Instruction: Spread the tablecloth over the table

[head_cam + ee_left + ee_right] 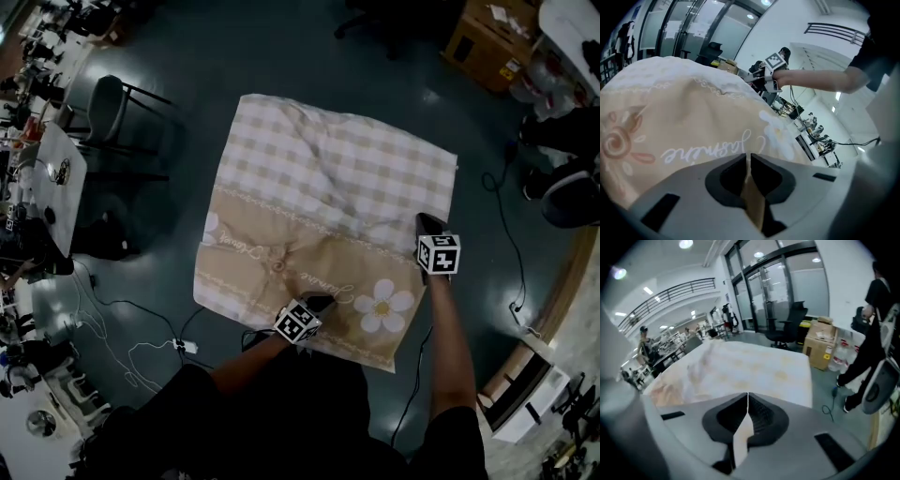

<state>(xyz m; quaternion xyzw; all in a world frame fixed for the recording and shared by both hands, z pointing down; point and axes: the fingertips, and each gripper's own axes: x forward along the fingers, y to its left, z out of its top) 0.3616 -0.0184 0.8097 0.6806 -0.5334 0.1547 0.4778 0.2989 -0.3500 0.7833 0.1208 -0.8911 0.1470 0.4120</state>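
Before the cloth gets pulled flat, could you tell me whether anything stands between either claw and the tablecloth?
Nothing visible does: the left claw and the right claw are each shut on the tablecloth, and only wrinkles show on its top.

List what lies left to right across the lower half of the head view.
Power strip → left claw, shut on the tablecloth → daisy print → right claw, shut on the cloth too → floor cable.
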